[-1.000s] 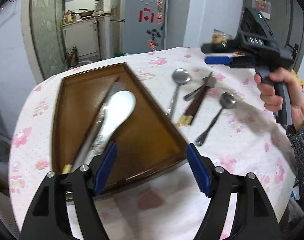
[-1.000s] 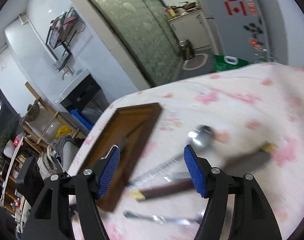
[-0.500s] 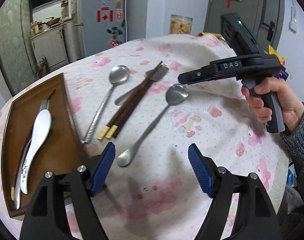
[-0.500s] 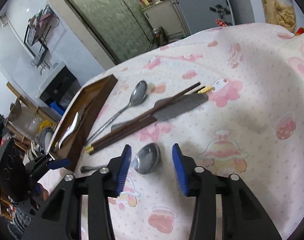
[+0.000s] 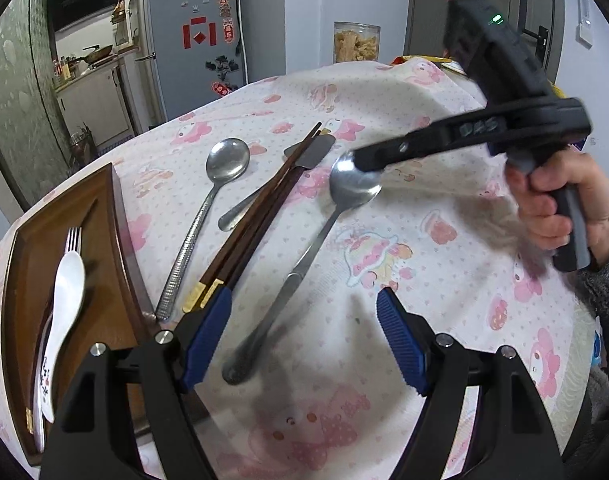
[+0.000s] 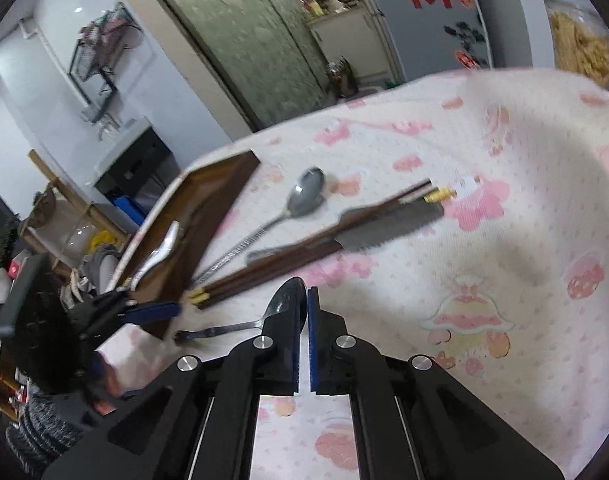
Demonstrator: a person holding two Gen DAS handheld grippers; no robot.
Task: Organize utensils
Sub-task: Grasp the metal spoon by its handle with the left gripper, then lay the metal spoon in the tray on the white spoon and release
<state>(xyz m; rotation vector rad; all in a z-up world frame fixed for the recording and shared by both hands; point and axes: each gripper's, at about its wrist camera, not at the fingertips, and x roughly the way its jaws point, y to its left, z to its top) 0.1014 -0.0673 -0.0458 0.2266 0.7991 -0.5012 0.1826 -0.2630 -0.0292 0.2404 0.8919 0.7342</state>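
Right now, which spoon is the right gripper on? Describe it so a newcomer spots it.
On the pink-patterned tablecloth, right of the wooden tray and the dark chopsticks, lies a smooth-handled steel spoon. Unlike the ridged-handled spoon, its bowl sits pinched in the right gripper jaws.

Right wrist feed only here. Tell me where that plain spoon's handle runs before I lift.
Observer: From the right tongs, shut on the bowl's rim, the plain spoon has its handle running straight toward the left tongs.
Operator: Report the left tongs.
Observer: Open and holding nothing. The handle's end lies between their pads, nearer the tray-side pad.
Operator: List what the tray holds.
Observer: A fork and a white spoon lie lengthwise in the wooden tray, the spoon partly over the fork.
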